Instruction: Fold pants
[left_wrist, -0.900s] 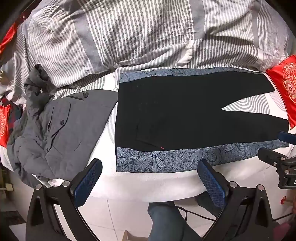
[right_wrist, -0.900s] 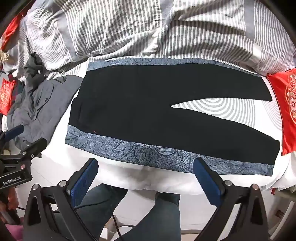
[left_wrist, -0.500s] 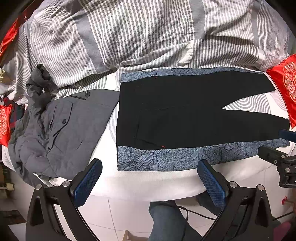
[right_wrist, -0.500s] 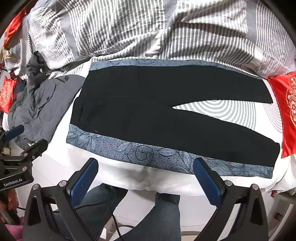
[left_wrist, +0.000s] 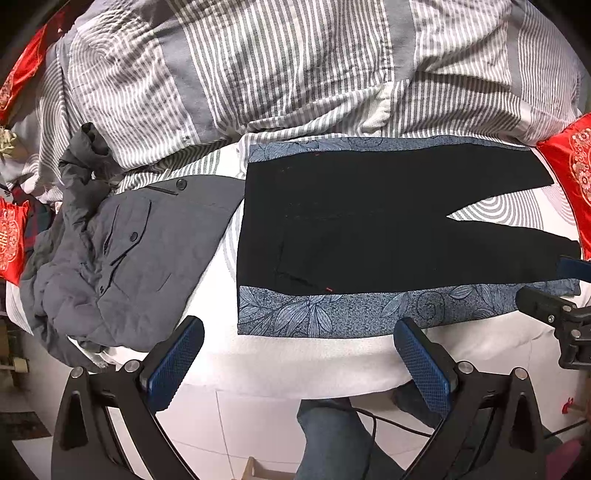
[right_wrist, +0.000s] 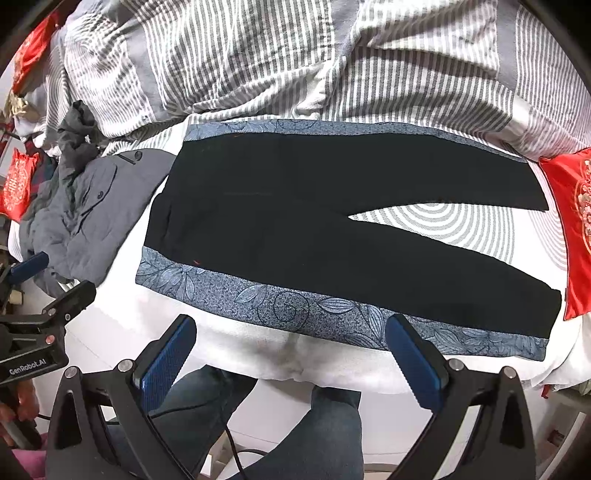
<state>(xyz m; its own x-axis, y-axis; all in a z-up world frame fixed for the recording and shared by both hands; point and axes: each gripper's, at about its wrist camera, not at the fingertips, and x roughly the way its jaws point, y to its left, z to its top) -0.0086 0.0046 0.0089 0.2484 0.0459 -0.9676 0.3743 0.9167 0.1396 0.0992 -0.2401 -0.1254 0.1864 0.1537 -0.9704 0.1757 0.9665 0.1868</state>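
Black pants lie flat on a blue floral cloth on the bed, waist to the left, both legs spread to the right. They also show in the right wrist view. My left gripper is open and empty, hovering over the bed's near edge below the waist. My right gripper is open and empty, over the near edge of the blue floral cloth below the near leg.
A crumpled grey garment lies left of the pants. A striped duvet is bunched behind. Red cushions sit at the right and left ends. The person's legs stand below the bed edge.
Both views have shifted slightly, with the pants sitting a little higher and nearer. The pants have not moved and both grippers stay open.
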